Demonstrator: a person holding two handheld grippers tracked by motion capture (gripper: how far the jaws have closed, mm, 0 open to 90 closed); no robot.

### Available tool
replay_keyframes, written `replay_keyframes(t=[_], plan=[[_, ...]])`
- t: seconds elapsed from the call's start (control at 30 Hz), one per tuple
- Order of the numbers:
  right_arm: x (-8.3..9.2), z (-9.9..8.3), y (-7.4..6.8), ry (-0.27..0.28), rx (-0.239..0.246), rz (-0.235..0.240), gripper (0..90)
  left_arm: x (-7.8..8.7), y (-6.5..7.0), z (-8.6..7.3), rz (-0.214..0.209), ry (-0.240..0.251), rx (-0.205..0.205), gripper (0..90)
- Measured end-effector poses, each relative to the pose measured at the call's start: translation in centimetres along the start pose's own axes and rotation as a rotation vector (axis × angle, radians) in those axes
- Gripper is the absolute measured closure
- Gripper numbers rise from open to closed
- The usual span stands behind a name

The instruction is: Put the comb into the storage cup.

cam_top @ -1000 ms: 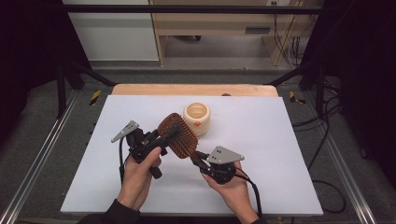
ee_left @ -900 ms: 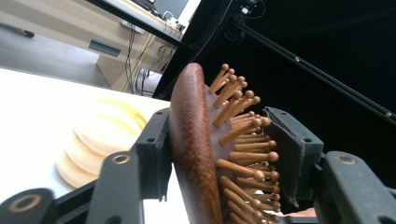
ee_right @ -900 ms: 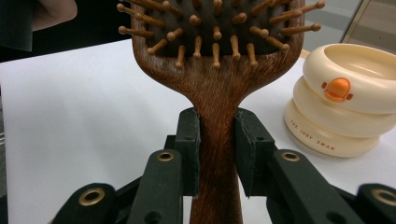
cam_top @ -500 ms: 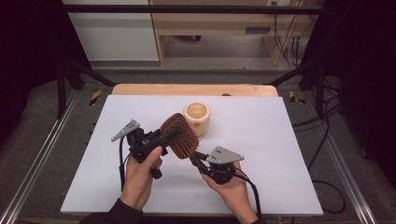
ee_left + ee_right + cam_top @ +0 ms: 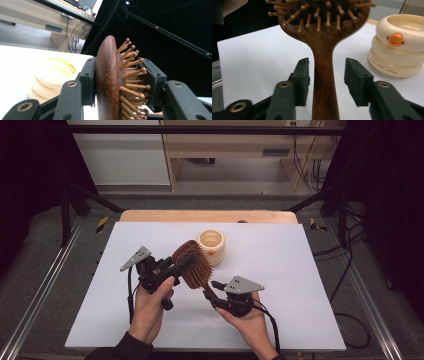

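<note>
Closest to the person, the right gripper has just let its jaws spread: in the right gripper view the two black pads stand clear on either side of the wooden hairbrush handle, a gap showing on each side, so the handle runs up between them untouched. That view faces the bristle side of the brush head, with the pins pointing at the camera, which the high view does not give.

A little farther off, the left gripper is clamped on the brush head. In the left gripper view one pad presses the smooth brown back and the other sits against the wooden pins, the head seen edge-on and rising above the jaw tips. From above, the brush hangs tilted over the white table, head at the left jaws, handle slanting down to the right ones.

Beyond the jaws sits a cream ringed container with an orange button, just behind the brush head.
</note>
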State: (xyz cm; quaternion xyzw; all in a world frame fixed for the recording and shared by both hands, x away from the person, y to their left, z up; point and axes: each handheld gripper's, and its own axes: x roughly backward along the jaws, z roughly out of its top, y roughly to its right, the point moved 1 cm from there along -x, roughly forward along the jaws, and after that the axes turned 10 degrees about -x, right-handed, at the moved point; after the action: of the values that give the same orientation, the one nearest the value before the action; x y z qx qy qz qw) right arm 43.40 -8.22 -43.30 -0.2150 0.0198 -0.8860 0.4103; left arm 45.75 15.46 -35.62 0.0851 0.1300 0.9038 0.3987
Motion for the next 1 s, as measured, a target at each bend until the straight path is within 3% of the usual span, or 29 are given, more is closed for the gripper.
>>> replay_keyframes(t=[0.07,0.13,0.17,0.2,0.3,0.37,0.57,0.7,0.83,1.0], plan=[[0.4,0.0,0.2,-0.002,-0.002,-0.007,45.5,0.1,0.0,0.2,0.012,0.001,-0.012,52.3],[1.0,0.1,0.5,-0.008,-0.010,-0.017,33.1,0.1,-0.1,0.4,0.016,0.007,-0.012,52.2],[1.0,0.1,0.5,-0.008,-0.010,-0.017,33.1,0.2,-0.2,0.4,0.018,0.007,-0.013,52.2],[1.3,0.1,0.8,-0.034,-0.004,-0.034,25.5,0.3,-0.3,0.6,0.025,0.007,-0.017,52.2],[1.7,-0.1,1.2,-0.060,0.007,-0.056,22.5,0.4,-0.4,0.7,0.029,0.008,-0.019,52.2],[2.8,-0.1,2.0,-0.036,-0.015,-0.061,14.7,0.4,-0.6,1.0,0.035,0.012,-0.019,52.1],[4.8,-0.6,4.0,0.037,-0.053,-0.108,10.2,0.3,-0.7,1.3,0.042,0.016,-0.018,52.1],[5.3,-1.0,4.7,0.031,-0.069,-0.136,9.4,0.2,-0.8,1.2,0.038,0.017,-0.013,52.1],[5.8,-1.4,5.3,0.019,-0.083,-0.130,9.3,0.1,-0.8,1.2,0.036,0.022,-0.010,52.0],[6.7,-1.7,6.2,0.035,-0.073,-0.179,6.5,0.2,-0.9,1.3,0.038,0.019,-0.011,52.1]])
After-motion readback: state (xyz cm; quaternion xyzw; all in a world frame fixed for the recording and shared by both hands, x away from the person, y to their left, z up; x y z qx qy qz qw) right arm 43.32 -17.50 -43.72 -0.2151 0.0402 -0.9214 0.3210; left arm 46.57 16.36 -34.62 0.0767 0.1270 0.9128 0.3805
